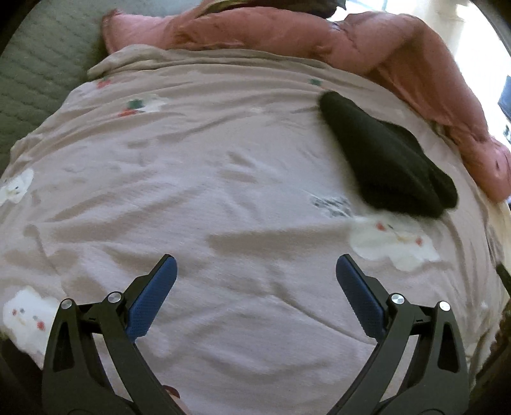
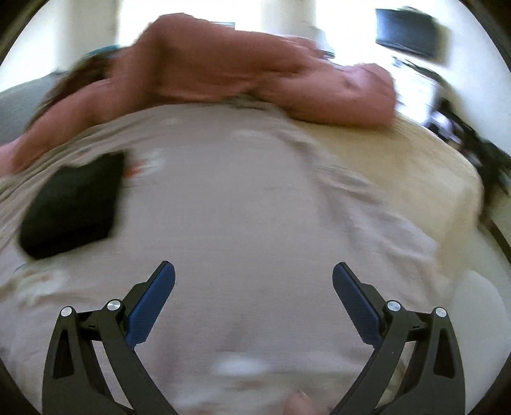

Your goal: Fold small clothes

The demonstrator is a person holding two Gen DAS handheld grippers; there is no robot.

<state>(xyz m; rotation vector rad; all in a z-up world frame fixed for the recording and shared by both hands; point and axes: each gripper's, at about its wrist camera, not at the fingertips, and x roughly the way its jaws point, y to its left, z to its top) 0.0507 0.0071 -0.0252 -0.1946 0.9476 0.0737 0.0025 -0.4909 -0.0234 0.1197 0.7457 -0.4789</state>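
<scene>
A folded black garment (image 1: 386, 156) lies on a pale pink bedsheet with white animal prints (image 1: 207, 191), to the upper right in the left wrist view. It also shows in the right wrist view (image 2: 73, 204), at the left and blurred. My left gripper (image 1: 255, 271) is open and empty above the sheet, well short of the garment. My right gripper (image 2: 254, 277) is open and empty above bare sheet (image 2: 255, 198), to the right of the garment.
A rumpled pink blanket (image 1: 319, 35) lies along the far side of the bed and shows in the right wrist view (image 2: 239, 67). A grey-green quilted cover (image 1: 35, 70) is at the far left. A cream mattress edge (image 2: 431, 166) and dark objects (image 2: 408, 28) are at the right.
</scene>
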